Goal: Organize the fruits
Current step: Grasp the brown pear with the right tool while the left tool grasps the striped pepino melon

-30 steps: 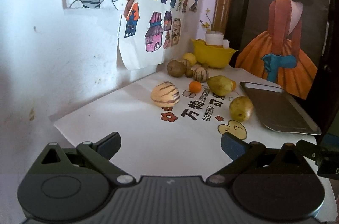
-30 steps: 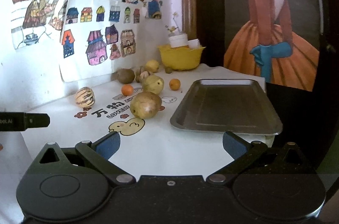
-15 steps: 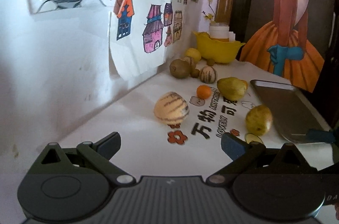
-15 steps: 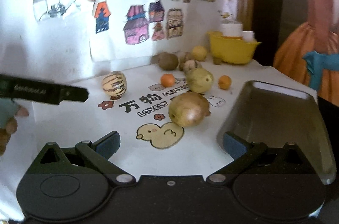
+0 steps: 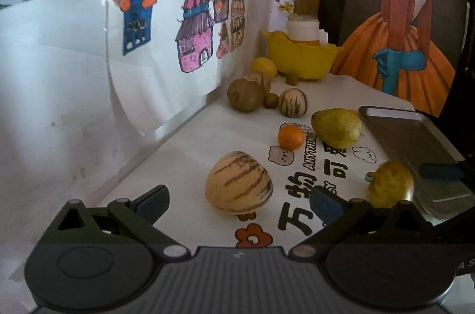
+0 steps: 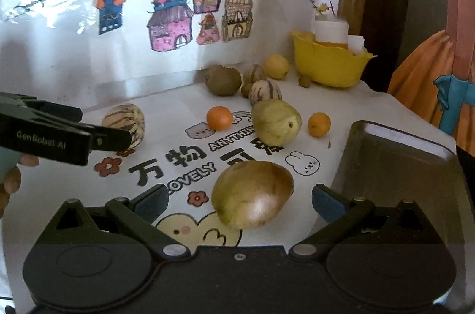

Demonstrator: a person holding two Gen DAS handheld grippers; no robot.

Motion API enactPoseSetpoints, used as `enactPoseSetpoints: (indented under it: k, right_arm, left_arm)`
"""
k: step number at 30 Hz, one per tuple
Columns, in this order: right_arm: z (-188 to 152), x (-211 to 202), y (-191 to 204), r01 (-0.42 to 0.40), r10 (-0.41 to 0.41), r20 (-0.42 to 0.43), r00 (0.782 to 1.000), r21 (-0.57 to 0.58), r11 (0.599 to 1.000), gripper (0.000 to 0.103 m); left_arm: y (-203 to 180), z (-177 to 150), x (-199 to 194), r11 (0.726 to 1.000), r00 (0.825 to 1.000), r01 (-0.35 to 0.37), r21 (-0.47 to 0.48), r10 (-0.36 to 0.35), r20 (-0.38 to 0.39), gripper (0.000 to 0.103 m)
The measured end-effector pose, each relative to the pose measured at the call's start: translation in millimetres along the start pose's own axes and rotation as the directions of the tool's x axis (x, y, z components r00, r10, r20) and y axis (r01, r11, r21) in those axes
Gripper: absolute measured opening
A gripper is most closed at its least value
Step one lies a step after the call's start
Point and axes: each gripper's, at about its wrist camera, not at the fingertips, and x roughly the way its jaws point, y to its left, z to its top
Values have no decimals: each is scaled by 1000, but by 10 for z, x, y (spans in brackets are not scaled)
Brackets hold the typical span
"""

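Both grippers have closed in on the fruit since a second ago.
Left gripper [image 5: 239, 202], jaws open, frames the striped melon [image 5: 239, 183]; right gripper [image 6: 239, 202], jaws open, frames the pear [image 6: 252, 193] beside the tray [image 6: 397, 165].

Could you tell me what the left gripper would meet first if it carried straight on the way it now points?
Most likely the striped melon, lying just ahead between the left gripper's open fingers; depth is hard to judge.

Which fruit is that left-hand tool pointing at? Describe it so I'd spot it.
Start at the dark metal tray, then cross the printed white mat towards the wall. The striped melon lies alone nearest the left gripper: cream with brown stripes, and bigger than the striped ones further back.
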Motion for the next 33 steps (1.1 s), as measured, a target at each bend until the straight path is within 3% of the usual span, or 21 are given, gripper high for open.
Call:
enactPoseSetpoints:
  k: [9,20,28,30,33]
  right_arm:
    - [34,243,12,34,-34,-43,999,1,999,91]
    - [23,292,-11,43,-40,-54,998,52,998,78]
    - [1,326,-13,60,-54,-60,997,103,993,69]
    - [7,317,-12,81,-76,-50,996,115,990,61]
    - [11,320,-18,91,-85,-48,995,127,988,59]
  left_arm:
    - [-8,35,239,999,999,30,12,-29,-36,99]
    - [-4,68,384,999,997,52,7,-52,-63,76]
    - [-20,75,415,999,998,25,32,-23,-59,60]
    - [-42,68,417,999,998,16,43,-14,-56,60]
    - [-97,57,408,997,999,-5,74,8,-51,59]
